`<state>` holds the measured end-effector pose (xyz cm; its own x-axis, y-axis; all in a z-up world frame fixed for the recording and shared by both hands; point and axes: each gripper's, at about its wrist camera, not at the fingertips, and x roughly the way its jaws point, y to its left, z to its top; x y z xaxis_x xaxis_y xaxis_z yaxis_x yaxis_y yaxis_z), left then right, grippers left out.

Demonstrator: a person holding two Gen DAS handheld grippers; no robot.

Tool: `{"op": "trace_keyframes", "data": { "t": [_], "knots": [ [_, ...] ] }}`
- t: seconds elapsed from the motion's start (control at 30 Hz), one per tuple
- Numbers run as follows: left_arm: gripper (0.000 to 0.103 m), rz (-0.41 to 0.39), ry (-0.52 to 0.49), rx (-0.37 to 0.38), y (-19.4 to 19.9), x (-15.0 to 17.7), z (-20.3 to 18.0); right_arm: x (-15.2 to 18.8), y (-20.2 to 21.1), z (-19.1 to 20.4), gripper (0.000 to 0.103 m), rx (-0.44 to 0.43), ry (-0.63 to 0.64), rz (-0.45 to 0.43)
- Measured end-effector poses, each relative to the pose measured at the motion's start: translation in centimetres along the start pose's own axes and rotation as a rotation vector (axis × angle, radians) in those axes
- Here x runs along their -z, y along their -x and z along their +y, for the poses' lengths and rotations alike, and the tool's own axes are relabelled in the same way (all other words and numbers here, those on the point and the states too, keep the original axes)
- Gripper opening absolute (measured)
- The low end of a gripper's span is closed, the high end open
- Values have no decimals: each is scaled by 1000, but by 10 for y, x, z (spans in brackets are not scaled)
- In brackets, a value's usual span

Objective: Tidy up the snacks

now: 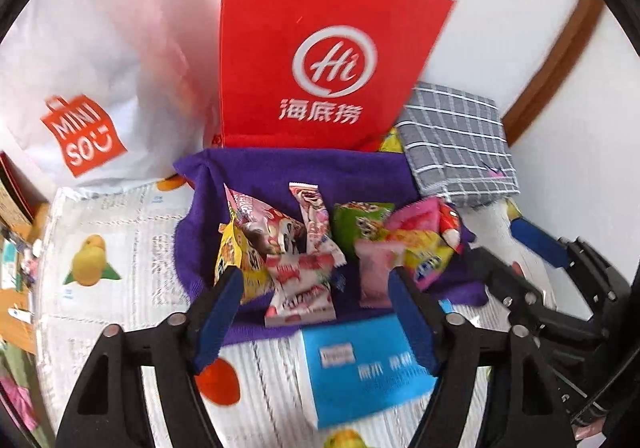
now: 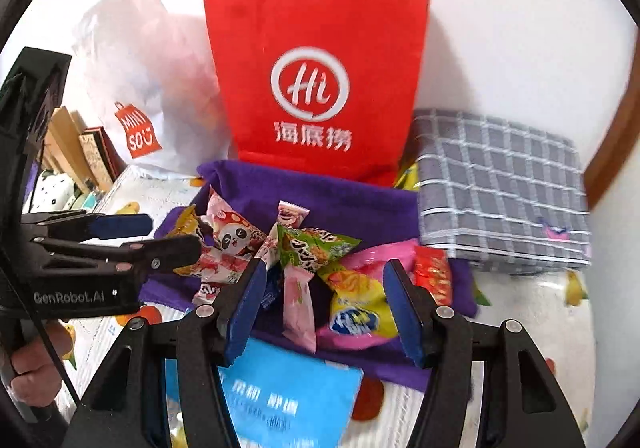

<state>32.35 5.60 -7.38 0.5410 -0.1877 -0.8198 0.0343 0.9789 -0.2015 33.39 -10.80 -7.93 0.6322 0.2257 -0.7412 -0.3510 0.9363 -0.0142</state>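
A heap of small snack packets lies on a purple cloth (image 1: 280, 168): a pink packet (image 1: 374, 272), a green one (image 1: 360, 224), a panda-print one (image 1: 276, 228) and a yellow one (image 1: 232, 252). My left gripper (image 1: 316, 288) hovers open above the near side of the heap, with nothing pressed between its blue pads. In the right wrist view my right gripper (image 2: 326, 272) is also open, over the pink packet (image 2: 298, 308) and a yellow-pink bag (image 2: 356, 308), gripping neither. The left gripper (image 2: 172, 236) reaches in from the left there.
A red paper bag (image 2: 316, 68) stands upright behind the cloth, with a white plastic bag (image 2: 140, 88) to its left. A folded grey checked cloth (image 2: 500, 184) lies at the right. A blue packet (image 2: 296, 400) rests on the fruit-print table cover, close to me.
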Motion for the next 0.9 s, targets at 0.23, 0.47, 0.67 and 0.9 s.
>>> {"op": "trace_keyframes", "data": {
  "t": [0.23, 0.47, 0.67, 0.9],
  "knots": [
    [78, -108, -41, -46, 67, 27, -24, 18, 72, 1, 60, 48, -49, -42],
    [80, -180, -57, -94, 112, 61, -40, 49, 125, 5, 82, 107, -77, -77],
    [80, -203, -64, -107, 138, 88, -50, 77, 154, 6, 92, 128, -117, -73],
    [80, -237, -64, -139, 162, 107, -58, 104, 175, 2, 95, 137, -161, -56]
  ]
}}
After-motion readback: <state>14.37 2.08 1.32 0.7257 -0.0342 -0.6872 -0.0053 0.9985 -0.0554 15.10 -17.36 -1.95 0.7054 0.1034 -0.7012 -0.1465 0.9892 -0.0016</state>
